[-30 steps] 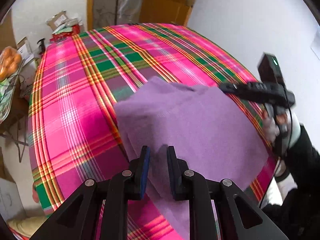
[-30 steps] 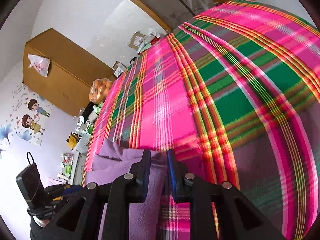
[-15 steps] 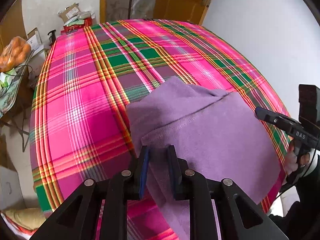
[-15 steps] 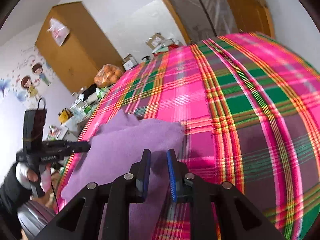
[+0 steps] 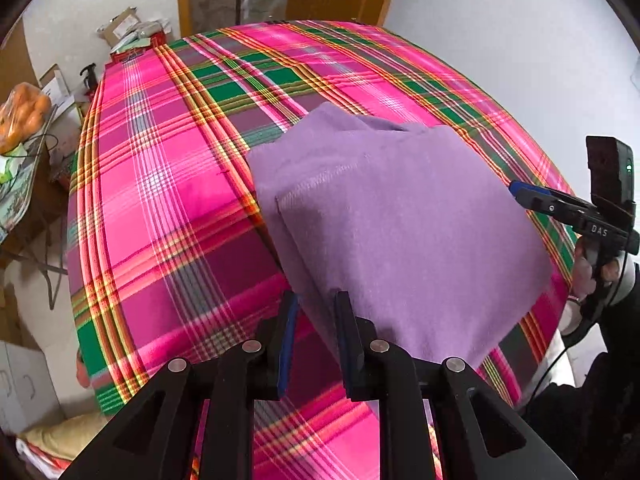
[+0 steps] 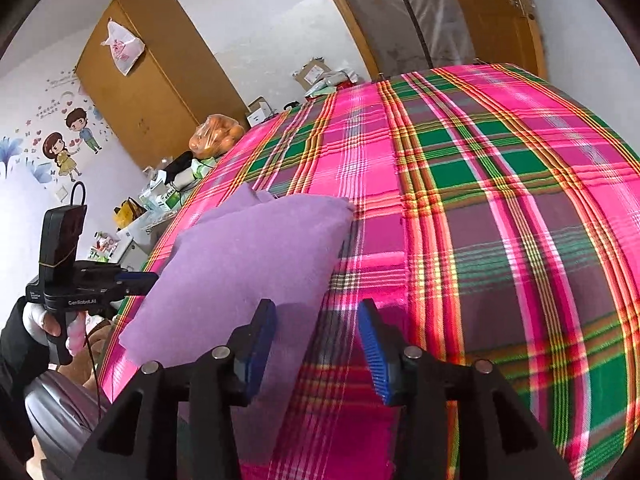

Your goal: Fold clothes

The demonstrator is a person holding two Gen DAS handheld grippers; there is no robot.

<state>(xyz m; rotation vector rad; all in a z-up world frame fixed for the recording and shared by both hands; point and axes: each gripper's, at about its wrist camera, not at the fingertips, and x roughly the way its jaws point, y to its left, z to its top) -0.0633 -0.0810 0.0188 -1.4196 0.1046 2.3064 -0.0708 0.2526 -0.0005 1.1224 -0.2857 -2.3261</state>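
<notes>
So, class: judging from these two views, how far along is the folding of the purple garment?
Done: the purple garment lies doubled over in layers on the plaid bedspread. In hand: the left gripper pinches its near corner, while the right gripper is opening with nothing between its pads. Left: letting go of that corner, perhaps another fold.

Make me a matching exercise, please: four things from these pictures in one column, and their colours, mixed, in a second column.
Things:
1. garment
2. cover
3. wardrobe
4. fruit bag

Colours:
A. brown wood
B. purple
C. orange
D. pink and green plaid

Pairs: 1-B, 2-D, 3-A, 4-C
</notes>
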